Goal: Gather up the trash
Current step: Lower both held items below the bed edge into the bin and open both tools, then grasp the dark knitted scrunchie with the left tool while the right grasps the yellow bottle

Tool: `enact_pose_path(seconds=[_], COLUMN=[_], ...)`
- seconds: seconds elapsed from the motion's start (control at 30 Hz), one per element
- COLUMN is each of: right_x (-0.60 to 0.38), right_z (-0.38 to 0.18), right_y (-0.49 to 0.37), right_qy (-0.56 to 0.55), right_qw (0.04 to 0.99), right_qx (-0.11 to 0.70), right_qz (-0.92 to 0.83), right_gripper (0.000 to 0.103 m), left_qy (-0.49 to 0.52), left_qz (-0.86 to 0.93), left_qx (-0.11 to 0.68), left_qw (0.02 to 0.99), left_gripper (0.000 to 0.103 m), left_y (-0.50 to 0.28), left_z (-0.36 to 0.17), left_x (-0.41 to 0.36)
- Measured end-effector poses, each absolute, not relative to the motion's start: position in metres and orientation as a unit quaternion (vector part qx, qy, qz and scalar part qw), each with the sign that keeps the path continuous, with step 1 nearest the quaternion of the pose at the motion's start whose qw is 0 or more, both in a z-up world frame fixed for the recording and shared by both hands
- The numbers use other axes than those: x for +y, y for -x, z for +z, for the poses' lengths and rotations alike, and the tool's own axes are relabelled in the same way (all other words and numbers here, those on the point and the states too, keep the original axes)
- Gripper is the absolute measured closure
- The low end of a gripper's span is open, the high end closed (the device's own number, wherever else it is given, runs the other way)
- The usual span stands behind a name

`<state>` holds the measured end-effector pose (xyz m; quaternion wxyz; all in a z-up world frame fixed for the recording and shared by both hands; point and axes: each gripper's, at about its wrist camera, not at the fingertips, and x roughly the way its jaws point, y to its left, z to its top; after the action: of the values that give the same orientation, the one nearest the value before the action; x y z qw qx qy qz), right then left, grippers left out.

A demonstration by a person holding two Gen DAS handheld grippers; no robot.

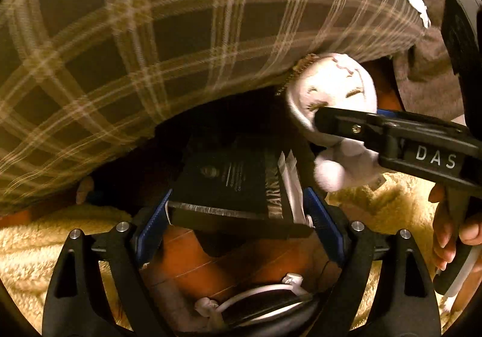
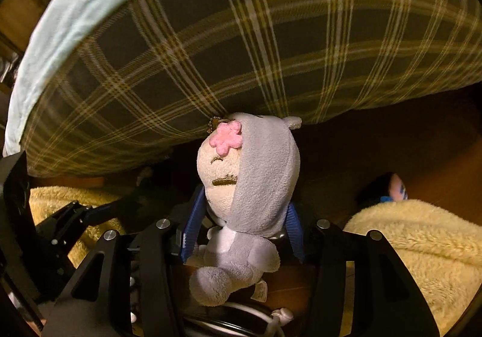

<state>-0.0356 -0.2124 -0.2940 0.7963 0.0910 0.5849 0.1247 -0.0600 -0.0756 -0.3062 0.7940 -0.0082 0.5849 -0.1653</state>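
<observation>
Black book (image 1: pixel 232 186) spine reading "MARK", right claw (image 1: pixel 346 123) marked "DAS"

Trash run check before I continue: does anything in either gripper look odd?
Yes. The right gripper holds a plush toy, the left gripper a black book: neither looks like trash.

A home bedroom: plaid bedding (image 2: pixel 241 44), fleecy rug (image 1: pixel 60 234), wooden floor (image 1: pixel 192 258).
</observation>
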Motion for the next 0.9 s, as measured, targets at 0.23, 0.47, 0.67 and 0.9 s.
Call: enact_pose_path(seconds=[0.23,0.47,0.67,0.9], right_x=[-0.225,-0.23,-0.245,-0.264], right_z=[-0.294,-0.254,-0.179,-0.118], right_y=[0.032,0.037,0.05,0.019], right_qy=[-0.107,-0.055,-0.057,-0.062], right_qw=[0.801,0.839,0.89,0.926], right_qx=[0.576,0.529,0.436,0.361], right_qz=[0.123,0.111,0.117,0.088], right_gripper=[0.025,0.016,0.011,0.011], left_qy=[0.002,0.006,0.007,0.018], left_qz=[-0.162,-0.152,-0.165,-0.135], left_qx=[0.594,0.576,0.525,0.45], left_qw=[0.788,0.803,0.835,0.883], left_gripper=[0.008,0.008,0.008,0.008], left_y=[0.065,0.071,0.08,0.06], left_z=[-0.32,-0.287,-0.222,-0.152], left_x=[-0.067,-0.057,-0.048,-0.022])
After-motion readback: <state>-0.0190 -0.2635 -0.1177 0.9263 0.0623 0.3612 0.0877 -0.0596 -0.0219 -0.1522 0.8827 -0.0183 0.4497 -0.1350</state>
